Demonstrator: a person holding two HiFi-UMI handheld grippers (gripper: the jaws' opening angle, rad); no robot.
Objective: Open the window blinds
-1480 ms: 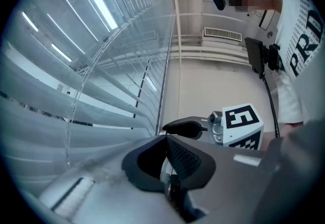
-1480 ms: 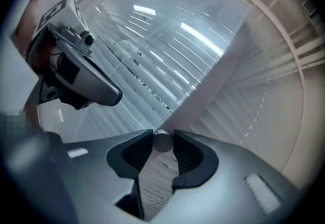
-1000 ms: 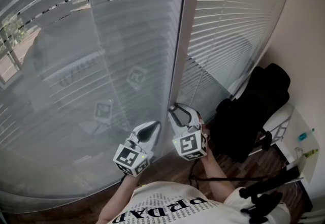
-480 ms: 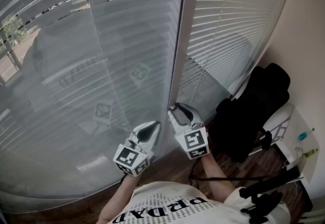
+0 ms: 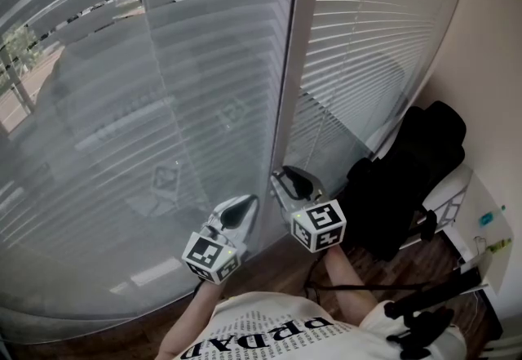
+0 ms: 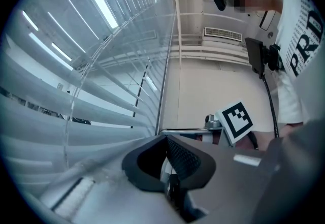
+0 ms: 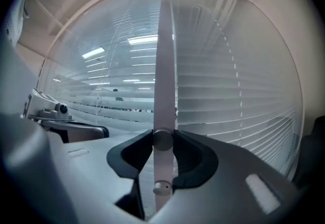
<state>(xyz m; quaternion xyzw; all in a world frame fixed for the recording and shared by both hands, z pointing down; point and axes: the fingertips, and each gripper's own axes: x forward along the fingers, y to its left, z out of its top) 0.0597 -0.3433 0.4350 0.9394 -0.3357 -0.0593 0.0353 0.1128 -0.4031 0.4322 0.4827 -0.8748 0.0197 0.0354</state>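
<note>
White slatted blinds (image 5: 147, 105) cover the big left pane, and a second set (image 5: 367, 48) covers the right pane beyond the upright frame post (image 5: 285, 89). In the right gripper view a white tilt wand (image 7: 163, 91) hangs straight down. My right gripper (image 7: 163, 154) is shut on the wand's lower end, the round tip sitting between the pads. In the head view that gripper (image 5: 294, 180) points level at the foot of the post. Beside it on the left, my left gripper (image 5: 241, 207) points at the blinds; its pads (image 6: 166, 154) meet with nothing between them.
A black bag or chair (image 5: 408, 179) stands close on the right under the right blind. A black tripod (image 5: 424, 301) lies at the lower right beside a white shelf (image 5: 481, 228). Wooden floor (image 5: 269, 268) runs along the window's foot.
The right gripper has rolled about its own axis, its marker cube swinging to the right, while it stays on the wand. The left gripper has not moved.
</note>
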